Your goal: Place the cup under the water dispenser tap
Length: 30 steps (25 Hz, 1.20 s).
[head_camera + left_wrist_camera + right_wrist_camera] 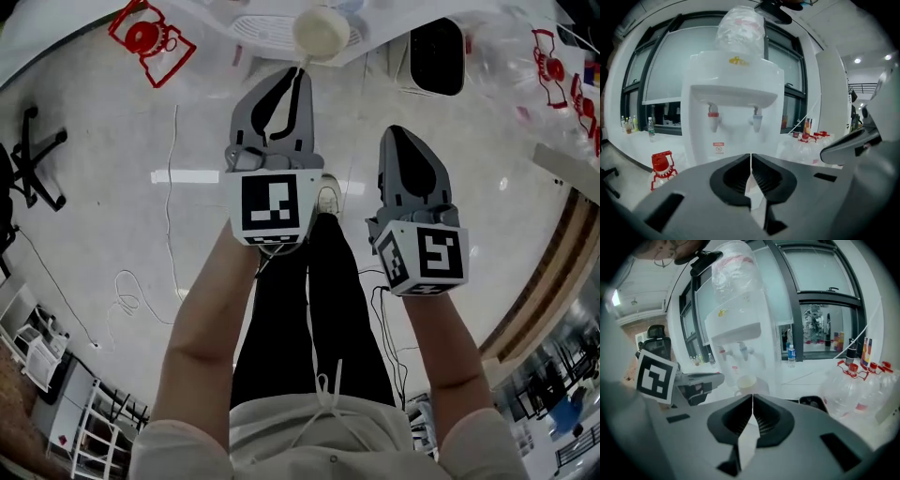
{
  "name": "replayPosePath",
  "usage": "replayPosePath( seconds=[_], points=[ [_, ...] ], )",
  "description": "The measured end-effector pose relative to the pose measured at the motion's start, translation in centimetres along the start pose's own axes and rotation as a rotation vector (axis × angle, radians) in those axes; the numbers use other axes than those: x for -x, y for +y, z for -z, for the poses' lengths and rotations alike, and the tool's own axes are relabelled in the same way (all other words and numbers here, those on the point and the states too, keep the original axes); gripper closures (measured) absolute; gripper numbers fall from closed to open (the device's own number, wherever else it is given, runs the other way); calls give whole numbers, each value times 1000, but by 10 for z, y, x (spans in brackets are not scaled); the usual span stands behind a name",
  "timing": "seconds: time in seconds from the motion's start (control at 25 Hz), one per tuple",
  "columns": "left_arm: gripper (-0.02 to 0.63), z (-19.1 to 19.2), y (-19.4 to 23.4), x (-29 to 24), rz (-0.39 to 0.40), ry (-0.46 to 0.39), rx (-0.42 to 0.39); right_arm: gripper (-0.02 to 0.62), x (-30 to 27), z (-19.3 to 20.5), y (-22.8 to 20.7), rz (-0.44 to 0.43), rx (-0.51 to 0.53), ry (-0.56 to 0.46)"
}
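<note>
At the foot of the water dispenser point(733, 93), the cream cup point(321, 33) is standing free, just past the left gripper point(301, 71). Both it and the right gripper point(395, 132) are holding their jaws together, empty. A dip of those tips is likely risking nudging the cup from under the tap point(757, 123).

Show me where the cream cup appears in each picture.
Head view: cup at top centre, at the left gripper's tip.
Left gripper view: not in it.
Right gripper view: cup at centre, just above the jaws.
Shared landmark: the white water dispenser, in both gripper views.
</note>
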<state>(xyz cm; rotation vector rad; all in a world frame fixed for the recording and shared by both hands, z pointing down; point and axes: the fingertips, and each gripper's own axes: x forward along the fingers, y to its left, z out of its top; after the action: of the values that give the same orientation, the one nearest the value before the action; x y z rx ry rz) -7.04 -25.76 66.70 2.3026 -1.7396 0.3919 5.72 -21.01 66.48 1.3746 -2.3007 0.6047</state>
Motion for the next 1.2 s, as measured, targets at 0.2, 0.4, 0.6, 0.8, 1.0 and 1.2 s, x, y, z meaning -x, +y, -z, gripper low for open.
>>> replayPosePath(
  seconds=[0.2,0.4,0.6,0.8,1.0,1.2],
  points=[
    [588,-30,-12,51,85,26,11,566,29,-19,29,-26,-6,-23],
    [588,-86,-9,103,93,-26,46,566,63,-64,51,-25,5,-100],
    [588,-163,-19,155,106,-111,70,568,107,-117,74,-19,23,-169],
    [588,-233,-21,191,107,-197,49,568,149,-171,88,2,69,-228],
    [588,-283,-22,233,105,-256,9,568,192,-210,102,29,85,-280],
    [588,-328,-17,270,87,-326,-35,568,226,-244,114,50,85,-357]
  ],
)
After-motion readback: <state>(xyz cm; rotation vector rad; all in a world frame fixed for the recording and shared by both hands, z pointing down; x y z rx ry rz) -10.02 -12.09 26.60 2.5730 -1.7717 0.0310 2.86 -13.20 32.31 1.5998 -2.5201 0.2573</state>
